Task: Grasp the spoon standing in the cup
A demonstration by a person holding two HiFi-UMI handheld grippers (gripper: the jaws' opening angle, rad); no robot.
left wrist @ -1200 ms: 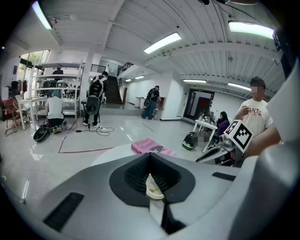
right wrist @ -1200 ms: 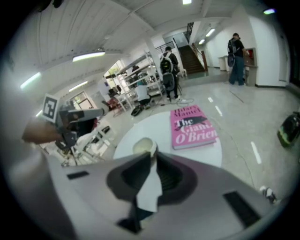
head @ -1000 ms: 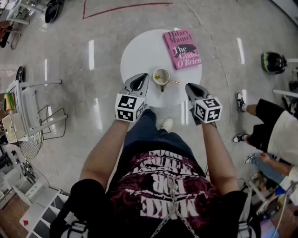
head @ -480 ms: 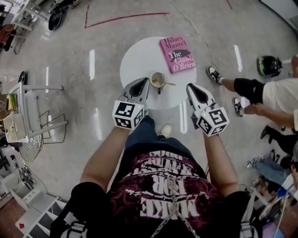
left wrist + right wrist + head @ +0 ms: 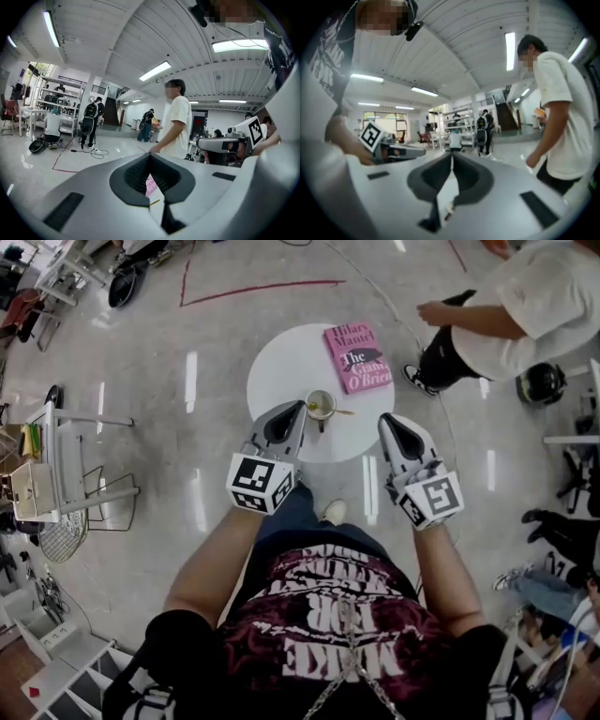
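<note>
The floor (image 5: 141, 381) is polished and glossy, mirroring the ceiling lights as bright streaks. The round desk (image 5: 281, 362) is white, smooth and matt. The book (image 5: 358, 357) has a pink paper cover with a slight sheen. The cup (image 5: 310, 408) looks like pale glazed ceramic, and the spoon (image 5: 344, 412) glints like yellowish metal. The left gripper (image 5: 296, 409) and right gripper (image 5: 384, 421) have smooth grey plastic shells; their pads (image 5: 136, 174) are black, ribbed and matt.

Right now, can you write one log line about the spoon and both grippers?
spoon: in cup, not yet grasped | cup: on round table | left gripper: shut, empty, near cup | right gripper: shut, empty
</note>
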